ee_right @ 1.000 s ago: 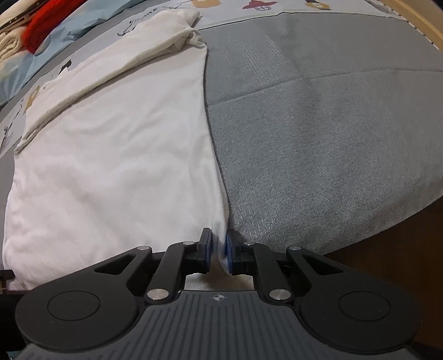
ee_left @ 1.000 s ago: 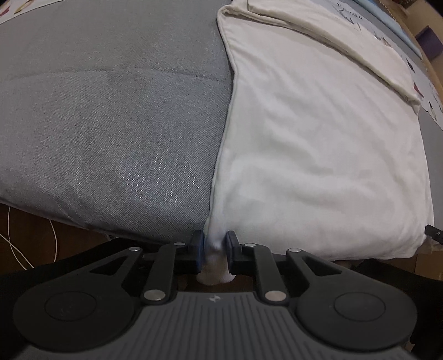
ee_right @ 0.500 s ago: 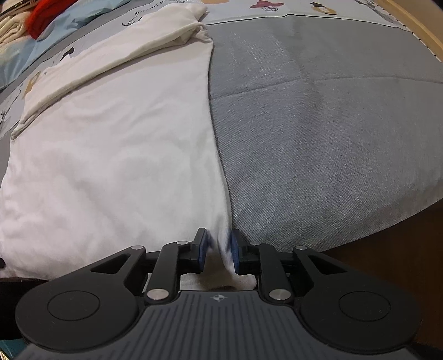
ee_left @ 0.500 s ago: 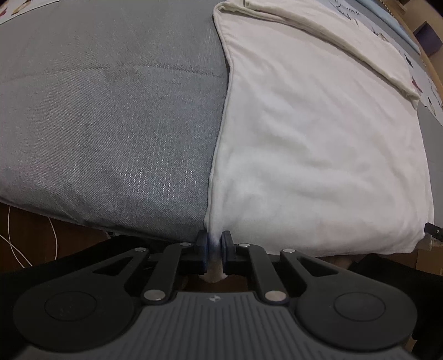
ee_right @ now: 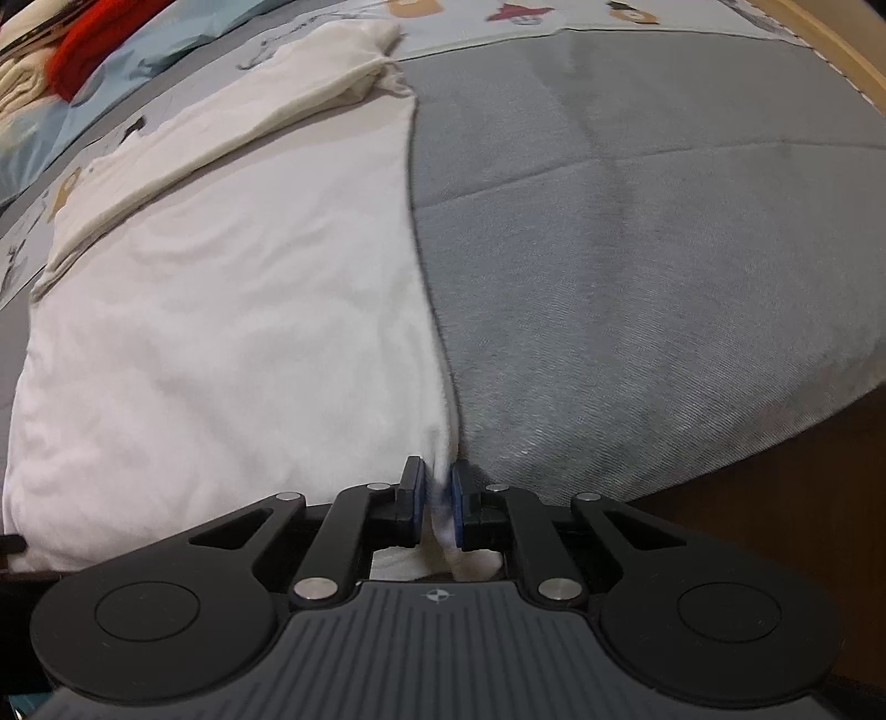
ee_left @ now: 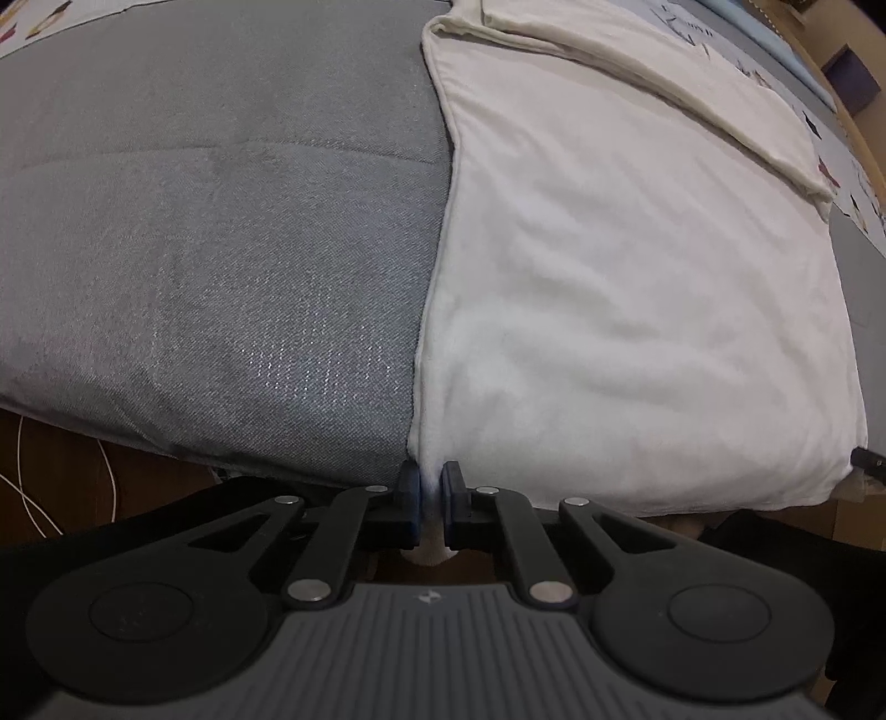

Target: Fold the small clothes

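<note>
Your left gripper (ee_left: 431,498) pointed steeply down at the near edge of the bed, its jaws clenched on the near left corner of the white, soft cotton garment (ee_left: 637,288), with a small tuft of white cloth poking out behind the blue pads. Your right gripper (ee_right: 438,501) sat at the garment's (ee_right: 221,343) other near corner; its jaws were closing, with a pinch of the white fabric between the blue pads, which pressed on it. The garment lay spread flat on the grey woven bed cover (ee_left: 221,249), its near hem at the bed's front edge and its far end folded over into a cream-coloured band (ee_left: 692,83) across the top. In the right wrist view, the grey cover (ee_right: 637,249) ran bare to the right of the garment, and a printed pale sheet with small cartoon figures (ee_right: 526,14) lay beyond it. A red cloth item (ee_right: 94,39) rested at the far left corner of that view, next to a cream folded cloth (ee_right: 22,88). In the left wrist view, a thin white cable (ee_left: 33,476) curled on the dark brown floor (ee_left: 72,471) below the bed's edge.
</note>
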Available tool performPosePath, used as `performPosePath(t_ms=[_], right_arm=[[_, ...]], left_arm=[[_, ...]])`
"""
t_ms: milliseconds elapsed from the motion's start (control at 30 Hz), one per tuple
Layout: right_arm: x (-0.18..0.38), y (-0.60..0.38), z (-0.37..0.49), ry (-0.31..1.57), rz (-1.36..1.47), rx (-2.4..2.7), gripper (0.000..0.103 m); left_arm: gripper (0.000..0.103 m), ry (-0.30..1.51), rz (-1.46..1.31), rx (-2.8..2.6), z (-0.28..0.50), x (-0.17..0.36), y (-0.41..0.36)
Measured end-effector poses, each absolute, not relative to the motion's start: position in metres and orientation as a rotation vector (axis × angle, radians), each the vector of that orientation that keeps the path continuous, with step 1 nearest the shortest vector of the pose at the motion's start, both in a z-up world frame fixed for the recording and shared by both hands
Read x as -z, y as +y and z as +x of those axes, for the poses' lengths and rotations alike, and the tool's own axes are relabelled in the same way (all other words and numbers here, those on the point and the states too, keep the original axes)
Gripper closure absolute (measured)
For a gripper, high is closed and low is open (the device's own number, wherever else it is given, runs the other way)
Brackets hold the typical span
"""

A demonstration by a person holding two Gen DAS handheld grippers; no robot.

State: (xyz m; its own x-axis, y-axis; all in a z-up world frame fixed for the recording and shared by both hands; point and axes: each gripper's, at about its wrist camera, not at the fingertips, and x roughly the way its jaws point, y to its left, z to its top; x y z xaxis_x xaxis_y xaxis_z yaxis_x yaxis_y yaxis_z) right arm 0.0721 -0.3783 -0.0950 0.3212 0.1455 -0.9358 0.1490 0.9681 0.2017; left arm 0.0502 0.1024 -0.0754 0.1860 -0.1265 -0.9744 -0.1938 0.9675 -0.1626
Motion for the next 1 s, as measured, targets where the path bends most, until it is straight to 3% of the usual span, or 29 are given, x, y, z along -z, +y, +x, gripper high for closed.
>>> performPosePath(t_ms=[100,267,400,567,1000], right_arm=[[0.099,-0.376,0.072,1.276,0.246,0.014,0.084],[0.1,-0.371,0.071,1.279,0.217,0.006,0.084],[0.098,-0.365,0.071,1.274,0.203,-0.013,0.094],[0.086,-0.363,0.067,1.234,0.211,-0.038,0.097],[-0.034,-0.395,0.041,0.855,0.492,-0.179,0.099]], left_arm=[[0.094,1.398,-0.265,-0.054,0.05,0.076,0.104],[0.094,1.403,-0.255,-0.058,0.051,0.076,0.102],[0.096,1.391,-0.247,-0.05,0.053,0.076,0.096],[0.097,1.352,-0.223,-0.02,0.048,0.065,0.093],[0.098,1.082,-0.217,0.128,0.016,-0.053,0.097]])
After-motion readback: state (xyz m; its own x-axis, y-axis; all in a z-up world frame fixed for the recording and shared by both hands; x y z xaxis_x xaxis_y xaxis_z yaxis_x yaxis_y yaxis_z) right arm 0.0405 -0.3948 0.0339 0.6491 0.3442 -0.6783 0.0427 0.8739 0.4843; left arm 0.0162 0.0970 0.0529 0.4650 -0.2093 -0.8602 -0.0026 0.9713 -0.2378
